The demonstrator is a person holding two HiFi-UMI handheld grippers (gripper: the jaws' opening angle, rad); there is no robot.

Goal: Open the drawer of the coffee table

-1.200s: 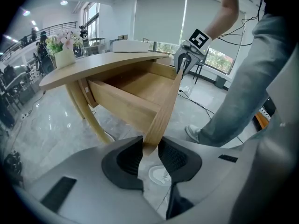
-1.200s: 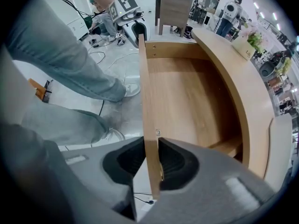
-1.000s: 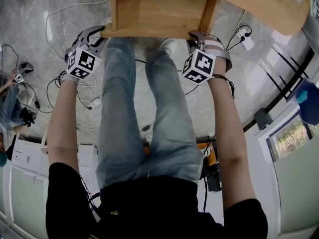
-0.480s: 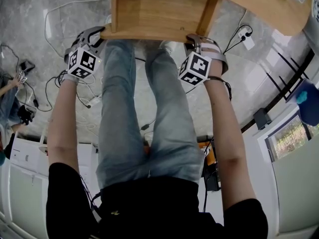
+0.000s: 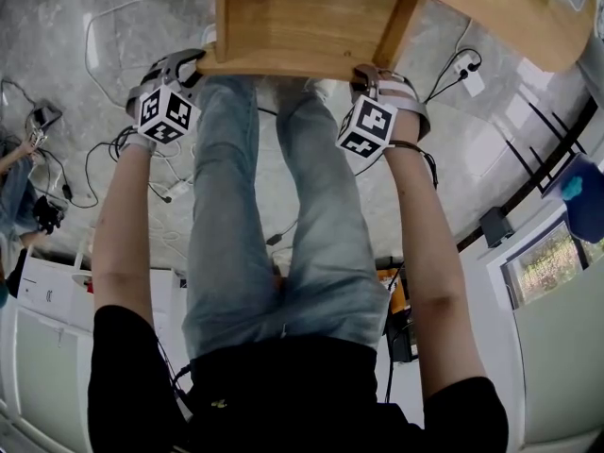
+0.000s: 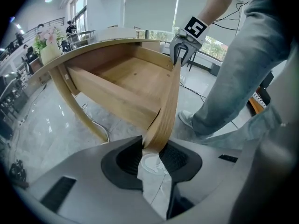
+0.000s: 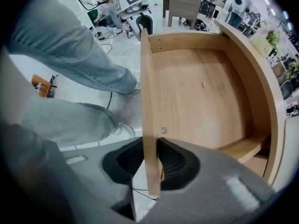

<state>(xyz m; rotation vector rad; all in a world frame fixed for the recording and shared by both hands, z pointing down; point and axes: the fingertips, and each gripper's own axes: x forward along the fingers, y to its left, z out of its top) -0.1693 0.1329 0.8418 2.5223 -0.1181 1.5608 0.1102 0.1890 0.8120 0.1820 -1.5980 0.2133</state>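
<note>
The wooden drawer (image 5: 302, 17) stands pulled out of the coffee table (image 5: 491, 8), and its floor (image 7: 201, 92) is bare. My left gripper (image 5: 193, 57) is shut on the left end of the drawer front; in the left gripper view the panel (image 6: 170, 97) runs between its pads (image 6: 156, 146). My right gripper (image 5: 363, 69) holds the right end. The thin panel (image 7: 147, 87) sits between its pads (image 7: 150, 160), which still touch it while the jaws are opening. Each gripper appears in the other's view, the right one (image 6: 180, 55) and the left one (image 7: 140, 6), at the far end of the panel.
The person's legs in jeans (image 5: 283, 206) stand right behind the drawer front, between my two arms. Cables and a power strip (image 5: 467, 81) lie on the marble floor. A potted plant (image 6: 46, 50) stands on the table top. Another person crouches at the left edge (image 5: 14, 187).
Both grippers have sunk slightly on the drawer front, and the right one has shifted a little to the left. The drawer stays pulled out.
</note>
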